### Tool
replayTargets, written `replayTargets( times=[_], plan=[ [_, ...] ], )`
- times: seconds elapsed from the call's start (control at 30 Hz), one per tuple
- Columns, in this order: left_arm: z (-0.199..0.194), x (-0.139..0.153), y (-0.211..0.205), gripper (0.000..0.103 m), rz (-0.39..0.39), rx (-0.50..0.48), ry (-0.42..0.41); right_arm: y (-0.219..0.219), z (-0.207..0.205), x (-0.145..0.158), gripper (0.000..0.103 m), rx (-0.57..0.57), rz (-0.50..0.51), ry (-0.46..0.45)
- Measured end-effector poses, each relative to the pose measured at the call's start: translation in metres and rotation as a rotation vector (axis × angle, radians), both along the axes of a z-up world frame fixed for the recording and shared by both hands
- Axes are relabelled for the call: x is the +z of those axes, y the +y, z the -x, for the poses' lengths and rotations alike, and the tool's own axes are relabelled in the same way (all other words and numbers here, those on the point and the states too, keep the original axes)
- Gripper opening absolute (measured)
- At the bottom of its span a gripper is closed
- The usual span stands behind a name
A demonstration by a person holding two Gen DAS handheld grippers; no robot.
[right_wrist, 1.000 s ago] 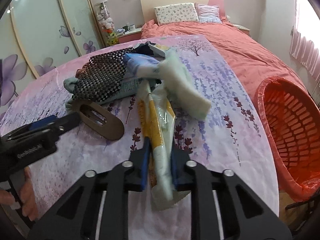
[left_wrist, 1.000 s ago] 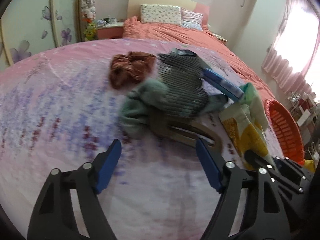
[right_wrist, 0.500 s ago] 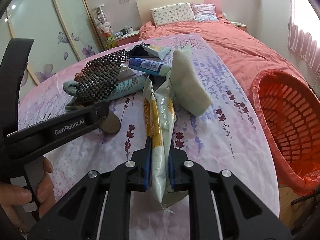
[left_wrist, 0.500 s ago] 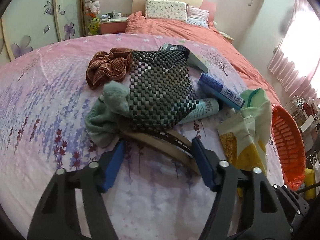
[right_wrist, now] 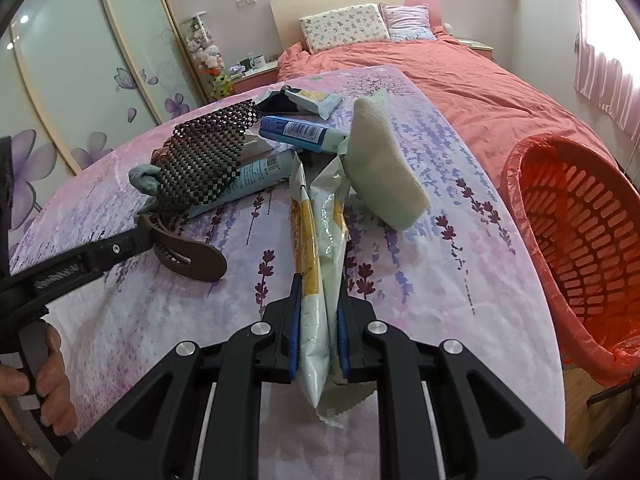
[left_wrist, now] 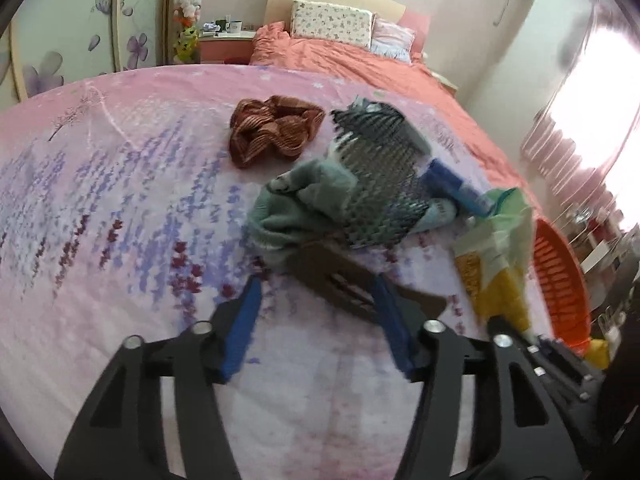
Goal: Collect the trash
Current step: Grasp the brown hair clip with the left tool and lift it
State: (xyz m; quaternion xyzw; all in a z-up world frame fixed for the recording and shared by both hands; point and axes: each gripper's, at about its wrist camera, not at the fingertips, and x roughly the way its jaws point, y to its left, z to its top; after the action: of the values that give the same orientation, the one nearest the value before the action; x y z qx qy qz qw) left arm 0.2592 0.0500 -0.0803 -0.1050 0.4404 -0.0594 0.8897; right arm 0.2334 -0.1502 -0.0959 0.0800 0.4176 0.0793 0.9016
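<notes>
r tongs (right_wrist: pixel 318 316) clamp yellow-white wrapper (right_wrist: pixel 320 240), l tongs (left_wrist: pixel 316 300) opening round brown clip (left_wrist: pixel 340 280); labels unreadable.

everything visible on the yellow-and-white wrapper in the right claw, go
The yellow-and-white wrapper is a long, crinkled, glossy plastic snack bag, flattened and looking empty, with a yellow-orange printed band along one side and pale white-green film on the other. Its serrated sealed end pokes out behind the right claw, whose blue pads pinch it shut near that end. The rest stretches away over the floral tablecloth, its far end under a pale folded cloth and beside a light-blue tube.
</notes>
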Motion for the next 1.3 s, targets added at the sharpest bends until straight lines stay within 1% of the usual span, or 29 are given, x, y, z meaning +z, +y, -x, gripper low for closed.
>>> replayTargets(
  times=[0.03, 0.1, 0.2, 0.23, 0.3, 0.37, 0.4, 0.43, 0.5, 0.57, 0.73, 0.8, 0.83, 1.0, 1.07, 1.1, 1.13, 1.3],
  plan=[
    [0.001, 0.001, -0.003, 0.067, 0.005, 0.000, -0.005, 0.000, 0.000, 0.000, 0.015, 0.000, 0.001, 0.000],
    [-0.001, 0.003, -0.014, 0.070, -0.001, 0.000, -0.006, 0.000, 0.000, 0.000, 0.015, 0.000, 0.000, 0.000],
    [-0.009, -0.002, -0.025, 0.070, -0.011, 0.018, 0.019, 0.001, 0.001, 0.000, 0.015, 0.000, 0.001, 0.000],
    [-0.010, -0.004, -0.027, 0.068, -0.012, 0.022, 0.034, 0.001, 0.000, -0.001, 0.015, 0.001, 0.000, 0.001],
    [-0.009, -0.007, -0.026, 0.063, -0.012, 0.024, 0.045, 0.001, 0.001, -0.001, 0.015, 0.003, 0.001, 0.001],
    [-0.005, -0.011, -0.023, 0.054, -0.022, 0.024, 0.051, 0.001, 0.001, -0.002, 0.015, 0.004, 0.000, 0.000],
    [-0.003, -0.013, -0.020, 0.042, -0.020, 0.019, 0.060, 0.001, 0.001, -0.002, 0.015, 0.003, -0.001, 0.000],
    [-0.001, -0.015, -0.016, 0.034, -0.021, 0.020, 0.056, 0.001, 0.001, -0.002, 0.015, 0.002, -0.003, 0.000],
    [0.004, -0.017, -0.009, 0.033, 0.012, -0.001, 0.045, 0.001, 0.002, -0.002, 0.015, -0.001, -0.005, 0.000],
    [0.003, -0.017, -0.002, 0.029, 0.020, -0.007, 0.043, 0.002, 0.002, -0.002, 0.015, -0.001, -0.006, -0.001],
    [0.002, -0.008, 0.014, 0.020, -0.033, -0.026, -0.002, 0.002, 0.002, -0.002, 0.014, 0.009, -0.038, 0.007],
    [0.000, -0.005, 0.023, 0.019, -0.051, -0.021, -0.015, 0.002, 0.000, -0.001, 0.014, 0.015, -0.057, 0.012],
    [-0.003, -0.005, 0.031, 0.019, -0.063, -0.014, -0.016, 0.002, -0.002, -0.002, 0.014, 0.018, -0.071, 0.017],
    [-0.008, -0.006, 0.052, 0.023, -0.049, 0.010, 0.008, 0.006, -0.007, -0.001, 0.015, 0.025, -0.099, 0.031],
    [-0.006, -0.007, 0.055, 0.028, -0.043, 0.015, 0.009, 0.007, -0.010, 0.000, 0.018, 0.017, -0.104, 0.035],
    [-0.004, -0.008, 0.055, 0.035, -0.037, 0.016, 0.012, 0.008, -0.011, 0.000, 0.019, 0.016, -0.106, 0.036],
    [-0.002, -0.009, 0.055, 0.039, -0.025, 0.021, 0.013, 0.009, -0.013, 0.000, 0.019, 0.015, -0.107, 0.038],
    [0.004, -0.010, 0.045, 0.050, 0.004, 0.037, 0.007, 0.013, -0.016, 0.001, 0.020, 0.014, -0.089, 0.043]
  ],
)
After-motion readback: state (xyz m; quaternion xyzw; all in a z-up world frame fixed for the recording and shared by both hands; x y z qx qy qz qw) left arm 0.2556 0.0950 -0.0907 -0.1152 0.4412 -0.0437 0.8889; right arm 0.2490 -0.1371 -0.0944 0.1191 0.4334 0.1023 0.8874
